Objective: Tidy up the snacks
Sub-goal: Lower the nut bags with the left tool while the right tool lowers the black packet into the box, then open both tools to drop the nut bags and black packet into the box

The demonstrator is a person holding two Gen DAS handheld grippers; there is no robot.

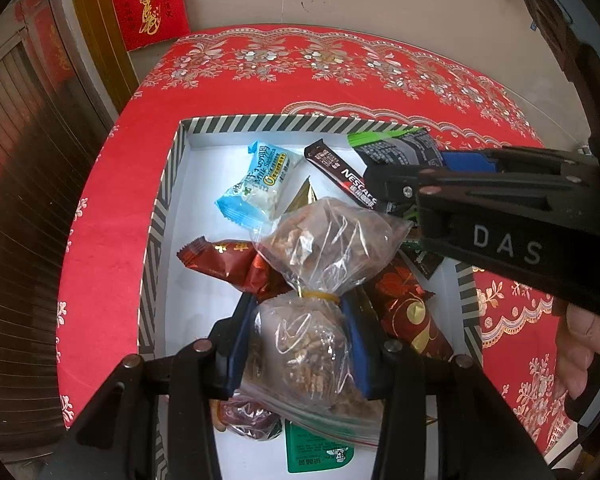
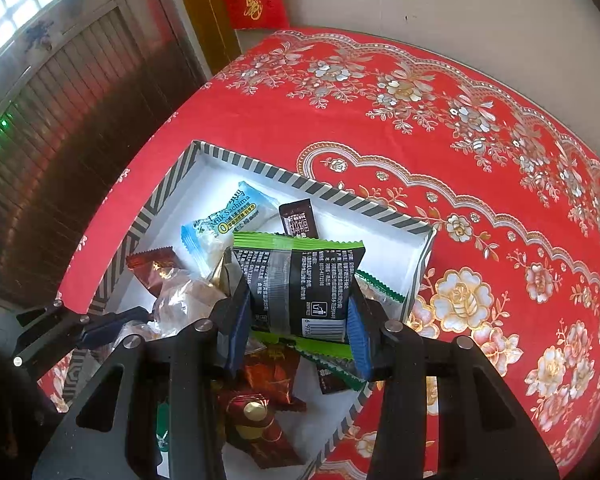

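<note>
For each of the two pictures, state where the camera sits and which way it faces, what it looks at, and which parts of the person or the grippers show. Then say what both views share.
Left wrist: sits on the left gripper, looking steeply down along its fingers at a clear bag of nuts clamped over the striped box; the right gripper and a hand show.
Right wrist: sits on the right gripper, looking down at the green-and-black packet it grips; the left gripper shows.
Shared: box, blue Sachima packet, red tablecloth.

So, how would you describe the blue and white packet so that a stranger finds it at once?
On the red floral tablecloth stands a striped-rim box with a white floor. The blue and white packet lies near its far left corner, beside a dark Nescafe stick. It is the only light blue wrapper, printed "Milk Sachima".
</note>
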